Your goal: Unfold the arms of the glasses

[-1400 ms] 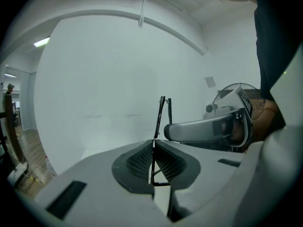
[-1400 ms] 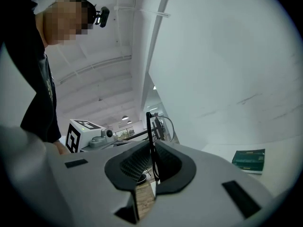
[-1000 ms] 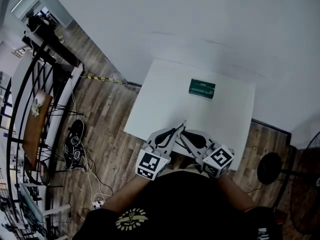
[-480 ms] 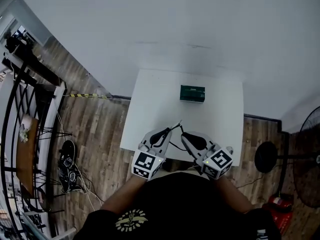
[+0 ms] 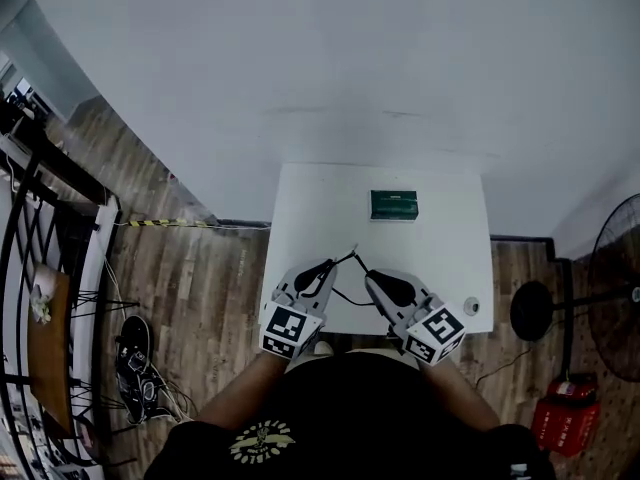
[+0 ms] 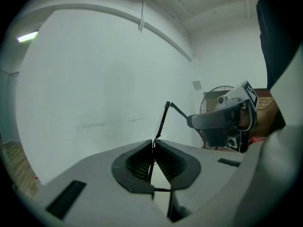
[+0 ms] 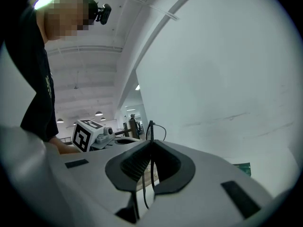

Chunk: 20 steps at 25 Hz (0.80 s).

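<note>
Glasses [image 6: 162, 119] are clamped in the closed jaws of left gripper [image 6: 152, 144] and right gripper [image 7: 151, 144], over the surface [image 5: 450, 248].

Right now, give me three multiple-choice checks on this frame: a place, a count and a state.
1. Where is the green box? A) on the white table, beyond the grippers B) on the floor C) between jaws
2. How many grippers grip the glasses? A) none B) one C) two
3. The left gripper's jaws are: A) wide apart B) shut on the glasses C) out of view
1 A: it lies on the table's far half. 2 C: the right gripper pinches a thin frame part too. 3 B: its pads meet on the frame.
</note>
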Tool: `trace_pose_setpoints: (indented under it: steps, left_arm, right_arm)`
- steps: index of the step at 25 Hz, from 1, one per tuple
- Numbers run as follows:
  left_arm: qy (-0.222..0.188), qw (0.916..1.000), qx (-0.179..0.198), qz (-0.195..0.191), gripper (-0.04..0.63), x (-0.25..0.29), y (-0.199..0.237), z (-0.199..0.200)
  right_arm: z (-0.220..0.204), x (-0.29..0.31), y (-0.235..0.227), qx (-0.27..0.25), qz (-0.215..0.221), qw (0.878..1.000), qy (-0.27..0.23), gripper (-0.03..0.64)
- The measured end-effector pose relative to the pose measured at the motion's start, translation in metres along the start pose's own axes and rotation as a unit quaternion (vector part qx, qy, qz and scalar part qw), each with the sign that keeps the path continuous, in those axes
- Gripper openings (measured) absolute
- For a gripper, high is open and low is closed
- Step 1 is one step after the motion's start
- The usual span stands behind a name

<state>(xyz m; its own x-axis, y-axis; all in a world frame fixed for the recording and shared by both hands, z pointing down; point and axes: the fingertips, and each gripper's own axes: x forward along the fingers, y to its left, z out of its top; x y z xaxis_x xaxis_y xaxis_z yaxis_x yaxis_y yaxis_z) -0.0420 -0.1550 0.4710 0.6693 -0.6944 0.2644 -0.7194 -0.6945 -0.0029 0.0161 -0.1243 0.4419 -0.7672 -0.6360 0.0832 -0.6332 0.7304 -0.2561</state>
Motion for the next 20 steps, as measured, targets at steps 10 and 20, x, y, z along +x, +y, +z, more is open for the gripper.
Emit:
trace_pose_setpoints:
  steps: [10, 20]
  left_arm:
    - [0.023, 0.9967, 0.040, -0.067, 0.021, -0.009, 0.023, -0.013]
    - [0.047, 0.9869, 0.106, -0.112, 0.021, -0.007, 0.027, -0.025]
  right_arm:
    - [-0.003, 0.019, 0.014, -0.032, -0.035, 0.999, 0.023, 0.020]
    - [-0.012, 0.020, 0.011, -0.028, -0.056, 0.996, 0.069, 0.020]
